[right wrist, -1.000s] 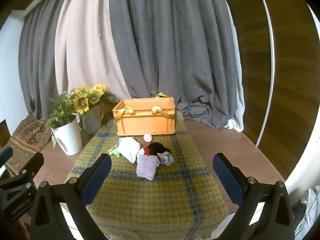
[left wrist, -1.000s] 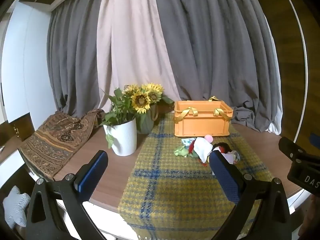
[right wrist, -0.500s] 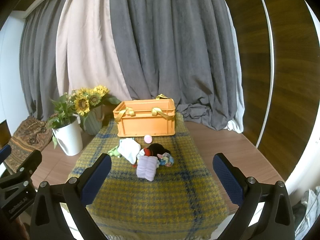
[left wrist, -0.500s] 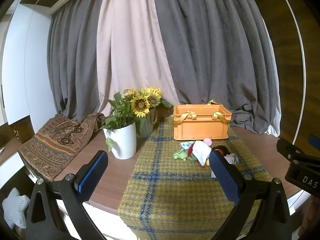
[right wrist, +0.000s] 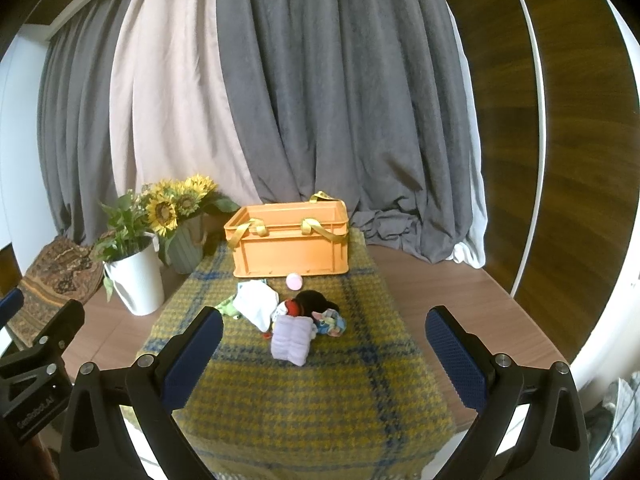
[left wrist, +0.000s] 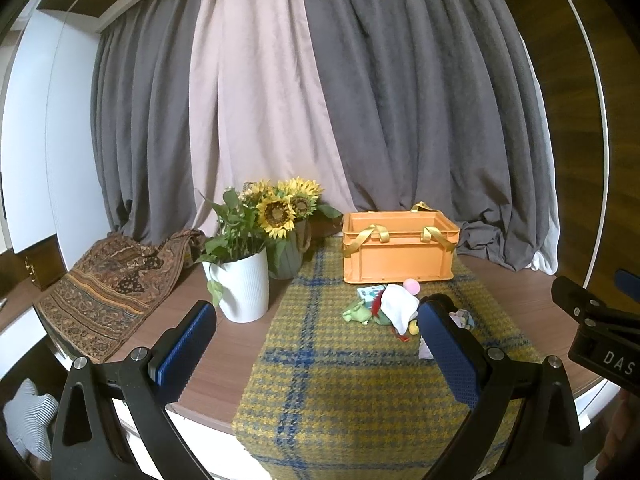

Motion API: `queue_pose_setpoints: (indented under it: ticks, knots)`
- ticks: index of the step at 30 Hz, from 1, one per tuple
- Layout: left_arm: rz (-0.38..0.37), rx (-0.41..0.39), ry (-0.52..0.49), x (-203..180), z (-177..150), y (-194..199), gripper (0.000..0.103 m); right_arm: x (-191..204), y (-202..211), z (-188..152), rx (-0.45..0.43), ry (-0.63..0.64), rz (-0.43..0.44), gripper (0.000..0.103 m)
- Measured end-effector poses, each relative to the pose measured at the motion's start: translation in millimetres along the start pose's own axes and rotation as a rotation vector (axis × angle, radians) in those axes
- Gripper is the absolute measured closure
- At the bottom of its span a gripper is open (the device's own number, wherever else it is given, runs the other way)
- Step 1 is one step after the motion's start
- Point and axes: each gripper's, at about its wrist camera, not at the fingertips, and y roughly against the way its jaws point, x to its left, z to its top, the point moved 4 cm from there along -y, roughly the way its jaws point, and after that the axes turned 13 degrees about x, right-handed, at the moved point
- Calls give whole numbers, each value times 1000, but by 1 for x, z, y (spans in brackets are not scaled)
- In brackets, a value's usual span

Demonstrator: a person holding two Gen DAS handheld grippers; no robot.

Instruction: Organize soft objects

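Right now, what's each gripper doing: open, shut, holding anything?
Left gripper: open, holding nothing, short of the soft toys.
Right gripper: open, holding nothing, short of the lilac cloth.

Premises are a domestic living space, not a workplace. Evidence: full-height grey and beige curtains (right wrist: 280,92) drawn across the rear; wood-panelled wall (right wrist: 568,128) to the right; a wooden worktop (left wrist: 240,332) dressed with a yellow-and-blue plaid woven throw (right wrist: 304,392). Decorative items present: sunflowers (left wrist: 280,208) in a green vase, foliage in a white ribbed pot (left wrist: 242,286), and a paisley patterned cloth (left wrist: 108,284) draped at the left. White cabinet fronts (left wrist: 28,168) stand at far left.
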Motion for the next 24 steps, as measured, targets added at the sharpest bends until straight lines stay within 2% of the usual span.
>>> queue_pose_setpoints:
  ticks: [24]
  knots:
    - [-25,0,-4,-2,-1,-1,0,-3,-1,3,-7,-2,1,0]
